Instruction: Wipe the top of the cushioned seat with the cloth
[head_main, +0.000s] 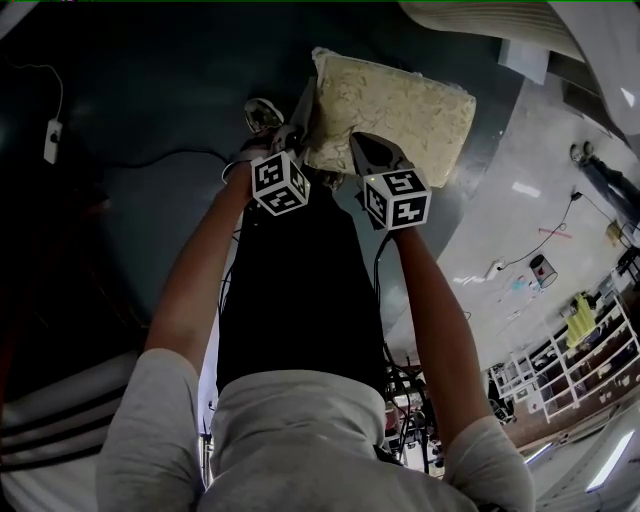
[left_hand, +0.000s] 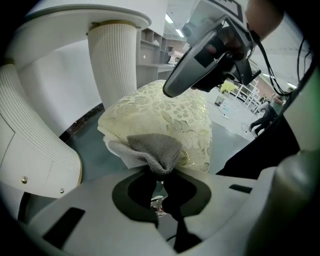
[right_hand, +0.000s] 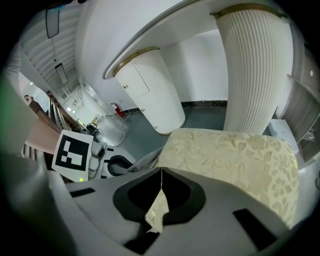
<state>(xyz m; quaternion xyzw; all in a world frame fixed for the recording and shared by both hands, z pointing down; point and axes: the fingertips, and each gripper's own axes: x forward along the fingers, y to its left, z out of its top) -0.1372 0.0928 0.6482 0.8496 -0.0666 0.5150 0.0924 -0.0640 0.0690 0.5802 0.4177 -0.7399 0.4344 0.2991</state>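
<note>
The cushioned seat (head_main: 400, 105) is cream with a flower pattern and lies on the dark floor ahead of me. In the left gripper view its near corner (left_hand: 170, 117) bulges up just beyond the jaws. My left gripper (left_hand: 161, 175) is shut on a bunched grey cloth (left_hand: 155, 149), which rests against that corner. In the head view the left gripper (head_main: 292, 135) sits at the seat's near left corner. My right gripper (right_hand: 161, 172) is shut on a flap of the seat's cream cover (right_hand: 158, 212), with the seat top (right_hand: 235, 160) stretching beyond. The right gripper (head_main: 362, 152) is at the seat's near edge.
White ribbed columns (right_hand: 152, 95) (right_hand: 252, 65) stand behind the seat under a round white top. A power strip (head_main: 52, 140) with a cable lies on the floor at left. Shelving (head_main: 585, 345) stands far right. The person's dark trousers (head_main: 295, 290) are below the grippers.
</note>
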